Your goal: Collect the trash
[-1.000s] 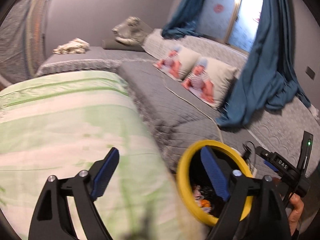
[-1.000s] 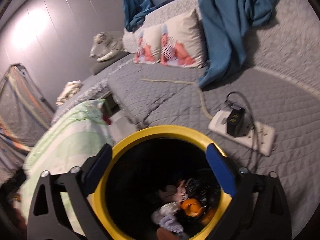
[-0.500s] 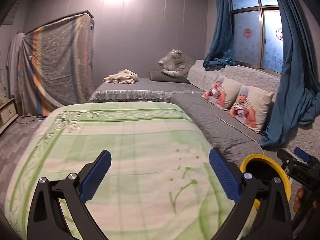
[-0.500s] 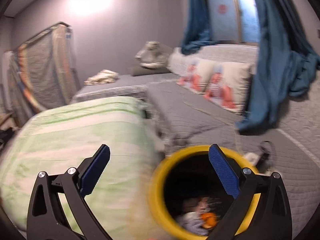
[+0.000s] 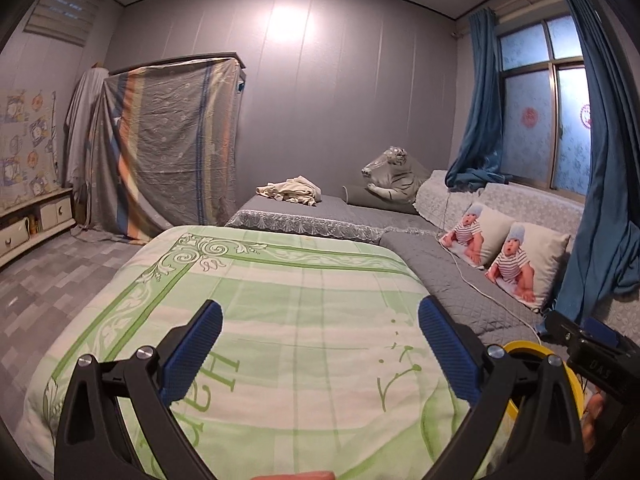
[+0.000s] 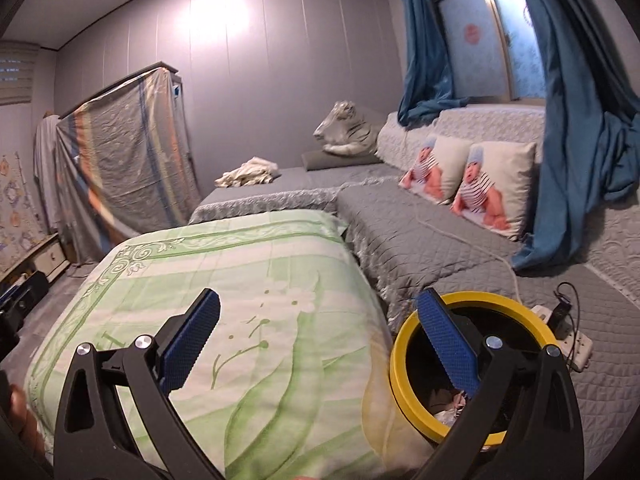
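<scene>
Both grippers — left (image 5: pixel 320 354), right (image 6: pixel 318 344) — agape; bin (image 6: pixel 404 364) right.

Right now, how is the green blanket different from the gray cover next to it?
The green blanket is pale with leafy swirls and a border; the gray cover is one plain color with quilted diamonds. The green blanket lies bare on top, while the gray cover has two baby pillows and a white cord on it. The gray cover's edge has a lacy trim; the green blanket's edge is plain. Both are spread flat over beds.
</scene>
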Demonstrator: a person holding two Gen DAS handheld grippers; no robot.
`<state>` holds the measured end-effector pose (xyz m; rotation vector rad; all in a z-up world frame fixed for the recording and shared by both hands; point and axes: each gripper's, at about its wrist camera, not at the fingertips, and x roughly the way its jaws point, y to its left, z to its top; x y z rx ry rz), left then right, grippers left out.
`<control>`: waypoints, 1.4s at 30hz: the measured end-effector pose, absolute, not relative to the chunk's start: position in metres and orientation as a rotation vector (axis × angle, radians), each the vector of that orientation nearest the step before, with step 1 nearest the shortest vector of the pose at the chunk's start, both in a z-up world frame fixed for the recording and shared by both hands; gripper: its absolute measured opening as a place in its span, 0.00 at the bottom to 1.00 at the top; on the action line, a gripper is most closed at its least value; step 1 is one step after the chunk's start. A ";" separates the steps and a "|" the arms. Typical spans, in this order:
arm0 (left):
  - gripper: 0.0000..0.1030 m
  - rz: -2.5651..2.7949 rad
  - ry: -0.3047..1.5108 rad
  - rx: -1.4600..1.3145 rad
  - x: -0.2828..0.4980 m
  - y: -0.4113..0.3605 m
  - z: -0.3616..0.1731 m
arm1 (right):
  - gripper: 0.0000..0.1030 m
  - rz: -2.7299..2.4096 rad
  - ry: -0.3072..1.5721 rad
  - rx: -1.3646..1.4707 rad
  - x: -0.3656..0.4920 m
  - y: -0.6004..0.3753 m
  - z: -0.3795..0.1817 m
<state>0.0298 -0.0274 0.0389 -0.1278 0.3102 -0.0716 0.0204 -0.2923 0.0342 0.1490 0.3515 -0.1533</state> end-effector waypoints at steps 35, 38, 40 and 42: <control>0.92 -0.086 0.307 -0.125 0.010 -0.039 0.030 | 0.92 -0.141 0.348 0.170 0.019 -0.281 0.010; 0.92 -0.089 0.308 -0.126 0.010 -0.039 0.030 | 0.92 -0.143 0.354 0.173 0.021 -0.280 0.009; 0.92 -0.092 0.309 -0.128 0.010 -0.039 0.029 | 0.92 -0.142 0.355 0.176 0.020 -0.280 0.008; 0.92 -0.096 0.309 -0.128 0.010 -0.040 0.029 | 0.92 -0.143 0.356 0.174 0.021 -0.280 0.008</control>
